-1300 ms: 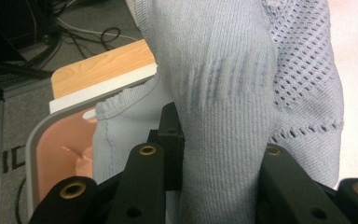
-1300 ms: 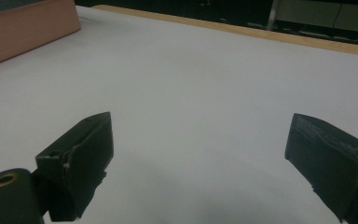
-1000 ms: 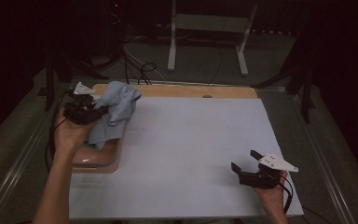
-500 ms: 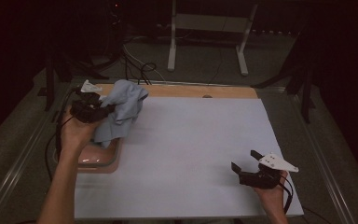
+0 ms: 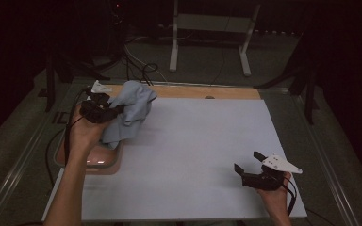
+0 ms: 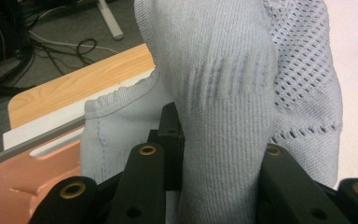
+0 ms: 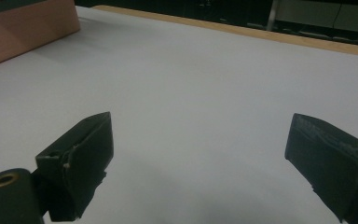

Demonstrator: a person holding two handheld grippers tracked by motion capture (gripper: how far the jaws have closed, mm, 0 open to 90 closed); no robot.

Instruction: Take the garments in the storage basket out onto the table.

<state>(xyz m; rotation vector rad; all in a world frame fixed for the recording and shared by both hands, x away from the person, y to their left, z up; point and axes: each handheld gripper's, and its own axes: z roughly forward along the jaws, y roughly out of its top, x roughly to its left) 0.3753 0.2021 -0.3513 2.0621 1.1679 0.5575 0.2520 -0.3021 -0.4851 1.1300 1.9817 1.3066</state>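
Note:
A pale blue knitted garment (image 5: 129, 113) hangs bunched from my left gripper (image 5: 115, 112), lifted above the pink tray (image 5: 99, 160) at the table's left side. In the left gripper view the knit cloth (image 6: 228, 93) runs down between the two black jaws, which are shut on it. My right gripper (image 5: 247, 162) rests low over the white sheet near the front right, its jaws wide apart with nothing between them; the right gripper view shows bare white sheet (image 7: 191, 93) between its fingertips (image 7: 86, 149).
The white sheet (image 5: 193, 141) covers most of the wooden table (image 5: 202, 92). Cables (image 5: 141, 70) and a metal stand (image 5: 207, 28) lie on the floor beyond the far edge. A corner of the pink tray (image 7: 23, 28) stands far off in the right gripper view.
My left gripper has carried the garment to the right, off the tray toward the white sheet. The right gripper has stayed in place.

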